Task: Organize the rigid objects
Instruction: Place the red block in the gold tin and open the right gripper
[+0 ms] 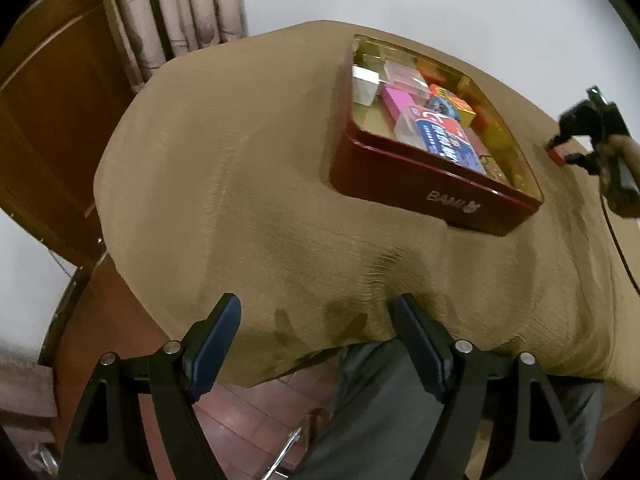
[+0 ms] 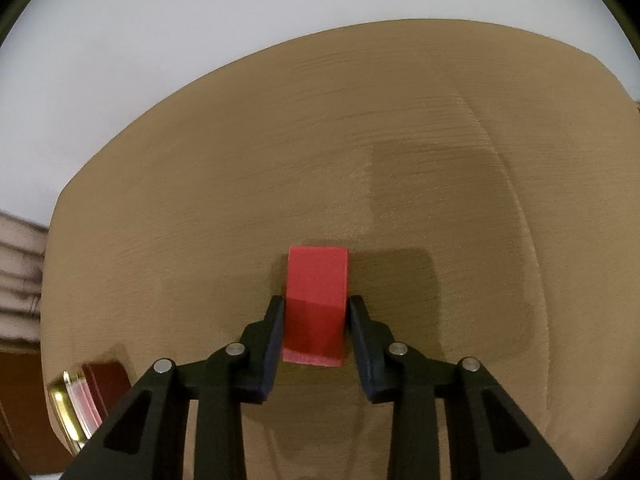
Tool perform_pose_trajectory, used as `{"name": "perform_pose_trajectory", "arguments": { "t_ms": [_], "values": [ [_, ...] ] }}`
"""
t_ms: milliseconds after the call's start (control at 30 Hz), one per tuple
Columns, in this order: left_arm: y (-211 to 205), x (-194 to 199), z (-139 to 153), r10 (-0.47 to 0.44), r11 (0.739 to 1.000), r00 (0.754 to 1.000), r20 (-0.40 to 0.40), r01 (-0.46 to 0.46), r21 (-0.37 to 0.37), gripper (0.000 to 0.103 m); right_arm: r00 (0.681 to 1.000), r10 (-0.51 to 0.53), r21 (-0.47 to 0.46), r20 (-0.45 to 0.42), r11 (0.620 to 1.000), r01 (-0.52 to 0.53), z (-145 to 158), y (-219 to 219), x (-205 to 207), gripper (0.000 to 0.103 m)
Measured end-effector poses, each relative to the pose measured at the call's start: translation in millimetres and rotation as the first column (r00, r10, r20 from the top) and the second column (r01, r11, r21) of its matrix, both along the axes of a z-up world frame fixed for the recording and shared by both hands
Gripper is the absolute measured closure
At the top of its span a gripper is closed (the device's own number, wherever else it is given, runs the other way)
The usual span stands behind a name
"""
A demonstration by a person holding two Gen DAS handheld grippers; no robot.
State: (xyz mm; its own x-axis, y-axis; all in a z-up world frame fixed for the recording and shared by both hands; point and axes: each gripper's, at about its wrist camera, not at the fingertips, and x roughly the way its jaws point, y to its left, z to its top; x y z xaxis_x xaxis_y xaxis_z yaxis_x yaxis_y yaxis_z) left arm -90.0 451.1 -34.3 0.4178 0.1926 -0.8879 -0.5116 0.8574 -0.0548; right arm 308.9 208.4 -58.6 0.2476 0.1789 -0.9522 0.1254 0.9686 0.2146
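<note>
- Two grippers show. The left gripper (image 1: pixel 316 308) hangs with its jaws wide apart and nothing between them, over the near edge of the table, near-left of the red tin.
- One table carries everything, draped in a tan cloth (image 1: pixel 248 168).
- One red tin (image 1: pixel 420 184), gold inside, sits on the cloth, the landmark here. It is crowded with small boxes: a silver-white box (image 1: pixel 366 84) at its far-left corner, a pink box (image 1: pixel 396 102) just right of that, a blue and red box (image 1: pixel 448 136) toward its near wall, and orange and yellow pieces along its right side, too jumbled to count.
- One red block (image 2: pixel 316 304) lies on the cloth outside the tin, to the tin's right.
- The right gripper (image 2: pixel 316 304) has its jaws narrowed onto the block's two sides, pads touching it, the block resting on the cloth.
- From the right wrist view, only a corner of the tin (image 2: pixel 104 384) shows, well left of the block; bare cloth lies between them.
- Left of the tin, beyond the table: one curtain (image 1: pixel 176 8) and a wooden door (image 1: pixel 52 112).
</note>
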Motion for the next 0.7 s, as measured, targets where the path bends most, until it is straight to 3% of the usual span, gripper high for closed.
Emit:
{"name": "perform_pose_trajectory", "arguments": {
  "t_ms": [233,333,500,700],
  "values": [
    [10.6,-4.2,-2.9,0.064,0.997,0.998,-0.009,-0.064,-0.038,0.027,0.996,0.085,0.096,0.034,0.992,-0.088,24.7,-16.5,-40.7,0.071],
    [8.8,-4.4,-3.4,0.069,0.997,0.998,-0.017,-0.069,-0.028,0.027,0.983,0.168,0.164,0.07,0.97,-0.178,52.1,11.6,-71.4,0.071],
    [4.5,-3.8,-0.7,0.059,0.998,0.998,-0.014,-0.059,0.007,0.022,0.93,0.344,0.276,0.127,0.889,-0.366,87.7,74.8,-116.2,0.071],
    [3.8,-5.0,4.4,0.044,0.998,0.999,0.005,-0.044,0.047,0.018,0.808,0.574,0.325,0.129,0.745,-0.582,95.9,172.4,-174.6,0.071]
  ]
}}
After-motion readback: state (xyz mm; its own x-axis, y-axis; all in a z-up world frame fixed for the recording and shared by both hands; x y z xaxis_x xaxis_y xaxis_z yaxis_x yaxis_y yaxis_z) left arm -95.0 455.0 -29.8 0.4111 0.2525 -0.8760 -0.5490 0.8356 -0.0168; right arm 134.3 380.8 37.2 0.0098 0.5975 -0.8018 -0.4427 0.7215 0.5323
